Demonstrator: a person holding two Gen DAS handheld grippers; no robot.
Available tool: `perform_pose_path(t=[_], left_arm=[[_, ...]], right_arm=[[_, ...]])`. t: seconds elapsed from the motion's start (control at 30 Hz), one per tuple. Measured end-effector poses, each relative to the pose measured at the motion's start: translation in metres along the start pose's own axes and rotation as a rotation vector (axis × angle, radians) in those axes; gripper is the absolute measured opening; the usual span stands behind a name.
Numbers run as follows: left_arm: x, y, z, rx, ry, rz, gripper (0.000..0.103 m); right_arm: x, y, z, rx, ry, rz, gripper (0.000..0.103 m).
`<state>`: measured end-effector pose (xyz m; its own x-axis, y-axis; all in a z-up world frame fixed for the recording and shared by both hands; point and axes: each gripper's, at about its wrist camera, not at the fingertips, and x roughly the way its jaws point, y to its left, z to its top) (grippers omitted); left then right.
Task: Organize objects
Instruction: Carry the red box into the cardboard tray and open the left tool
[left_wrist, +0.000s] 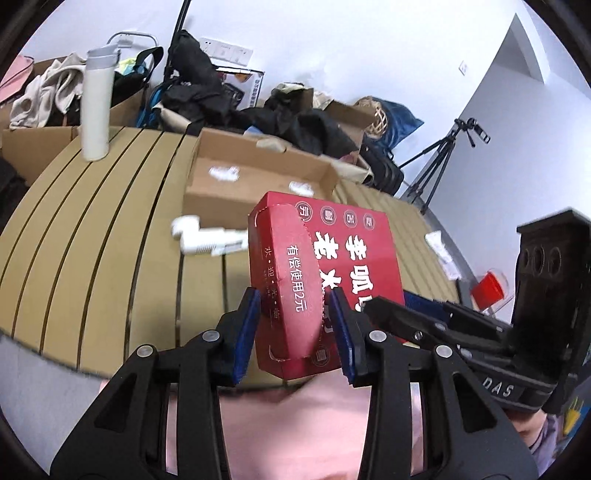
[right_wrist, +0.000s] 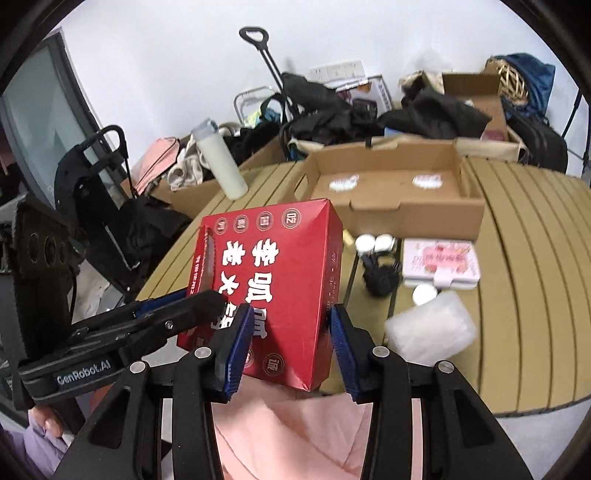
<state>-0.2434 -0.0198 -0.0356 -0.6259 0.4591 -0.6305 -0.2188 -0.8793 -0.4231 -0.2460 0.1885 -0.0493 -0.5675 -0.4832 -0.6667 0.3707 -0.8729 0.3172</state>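
Observation:
A red tissue box (left_wrist: 325, 280) with white Chinese characters is held in the air above the near edge of the slatted wooden table (left_wrist: 110, 229). My left gripper (left_wrist: 295, 328) is shut on its narrow side with the tear-out oval. My right gripper (right_wrist: 291, 343) is shut on its other side; the box (right_wrist: 273, 280) fills the middle of the right wrist view. Each gripper shows in the other's view, the right one (left_wrist: 424, 325) and the left one (right_wrist: 177, 314). An open shallow cardboard box (right_wrist: 399, 184) sits on the table behind, also seen in the left wrist view (left_wrist: 258, 173).
A white bottle (left_wrist: 96, 103) stands at the far left of the table. A white plug (left_wrist: 207, 240) lies near the box. On the right lie a pink-white case (right_wrist: 439, 262), a black cable bundle (right_wrist: 380, 277), white caps (right_wrist: 373, 242) and a clear plastic packet (right_wrist: 432, 328). Clothes and bags pile behind. A tripod (left_wrist: 443, 162) stands right.

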Motion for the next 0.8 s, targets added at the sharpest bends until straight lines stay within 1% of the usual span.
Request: perform_pose_path(t=[0.07,0.13,0.17,0.2,0.23,0.27,0.3,0.33,0.37,0.4,0.47,0.53,0.57,0.6,0.63,0.67,0.7,0.73,0.8], left_arm=[[0.013,0.003,0.026,0.008,0.001,-0.003,0.034],[0.031,0.008,0.061,0.017,0.011,0.009,0.034],[0.039,0.010,0.070,0.028,0.013,0.016,0.034],[0.052,0.015,0.088,0.024,0.020,0.027,0.034],[0.068,0.023,0.105,0.019,0.036,0.031,0.034],[0.080,0.028,0.115,0.017,0.046,0.038,0.034],[0.103,0.041,0.134,0.000,0.067,0.047,0.034],[0.116,0.050,0.142,-0.012,0.085,0.050,0.034],[0.135,0.061,0.153,-0.018,0.113,0.062,0.034],[0.162,0.076,0.167,-0.020,0.146,0.086,0.033],[0.193,0.091,0.178,-0.015,0.192,0.131,0.030],[0.232,0.111,0.188,-0.009,0.238,0.198,0.030],[0.245,0.117,0.190,-0.002,0.254,0.237,0.029],[0.253,0.121,0.191,0.016,0.250,0.255,0.024],[0.256,0.123,0.191,0.032,0.247,0.260,0.018],[0.261,0.127,0.191,0.037,0.256,0.274,0.019],[0.262,0.131,0.190,0.030,0.265,0.264,0.019],[0.260,0.132,0.190,0.026,0.259,0.246,0.020],[0.246,0.134,0.188,0.016,0.230,0.212,0.026]], right_arm=[[0.006,-0.009,0.021,0.010,0.000,0.013,0.046],[0.019,-0.018,0.048,0.016,0.016,0.032,0.046],[0.032,-0.024,0.069,0.020,0.030,0.035,0.046],[0.040,-0.027,0.080,0.020,0.037,0.037,0.046],[0.053,-0.033,0.096,0.024,0.048,0.039,0.046],[0.068,-0.038,0.112,0.027,0.063,0.031,0.046],[0.087,-0.044,0.127,0.026,0.082,0.024,0.046],[0.108,-0.052,0.141,0.034,0.104,0.021,0.046],[0.126,-0.058,0.150,0.045,0.124,0.018,0.046],[0.150,-0.066,0.162,0.054,0.152,0.013,0.046],[0.190,-0.079,0.178,0.073,0.193,0.008,0.046],[0.238,-0.090,0.194,0.093,0.246,-0.006,0.046],[0.255,-0.094,0.197,0.094,0.263,-0.017,0.046],[0.273,-0.098,0.199,0.099,0.287,-0.023,0.046],[0.286,-0.100,0.200,0.106,0.305,-0.011,0.046],[0.298,-0.103,0.200,0.130,0.322,-0.005,0.045],[0.302,-0.107,0.199,0.146,0.325,-0.002,0.045],[0.304,-0.109,0.197,0.159,0.323,0.012,0.045],[0.302,-0.114,0.195,0.172,0.330,0.022,0.046]])
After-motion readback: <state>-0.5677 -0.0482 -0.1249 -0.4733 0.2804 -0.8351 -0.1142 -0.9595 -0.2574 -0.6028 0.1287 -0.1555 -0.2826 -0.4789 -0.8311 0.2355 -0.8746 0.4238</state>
